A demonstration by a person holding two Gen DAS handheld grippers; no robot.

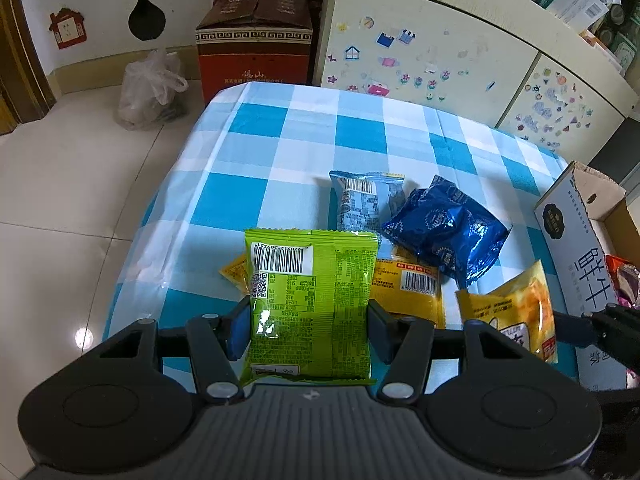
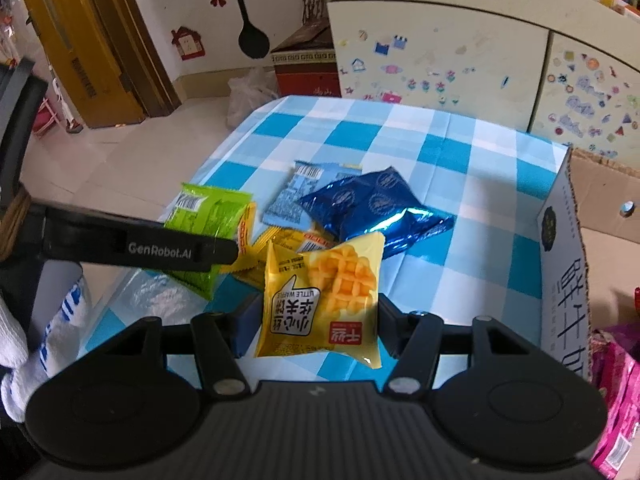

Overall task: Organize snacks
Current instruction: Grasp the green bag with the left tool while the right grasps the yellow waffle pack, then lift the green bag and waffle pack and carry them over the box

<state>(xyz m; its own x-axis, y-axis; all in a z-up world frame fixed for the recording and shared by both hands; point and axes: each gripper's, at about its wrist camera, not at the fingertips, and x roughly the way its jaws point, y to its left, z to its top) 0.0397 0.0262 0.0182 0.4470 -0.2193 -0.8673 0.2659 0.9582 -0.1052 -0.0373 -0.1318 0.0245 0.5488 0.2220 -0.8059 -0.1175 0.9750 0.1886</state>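
Note:
My left gripper (image 1: 308,320) is shut on a green snack packet (image 1: 310,300), held above the checked tablecloth (image 1: 280,148). My right gripper (image 2: 318,324) is shut on a yellow waffle packet (image 2: 320,300), which also shows at the right of the left wrist view as the waffle packet (image 1: 516,312). On the cloth lie a dark blue foil packet (image 1: 444,228), a light blue packet (image 1: 362,198) and yellow packets (image 1: 408,284). In the right wrist view the left gripper's black arm (image 2: 140,248) crosses in front of the green packet (image 2: 208,216).
An open cardboard box (image 2: 568,264) with printed white sides stands at the table's right edge, with pink and red packets (image 2: 616,376) inside. A sticker-covered cabinet (image 1: 440,52) stands behind the table. A red carton (image 1: 252,44) and a plastic bag (image 1: 148,92) sit on the floor.

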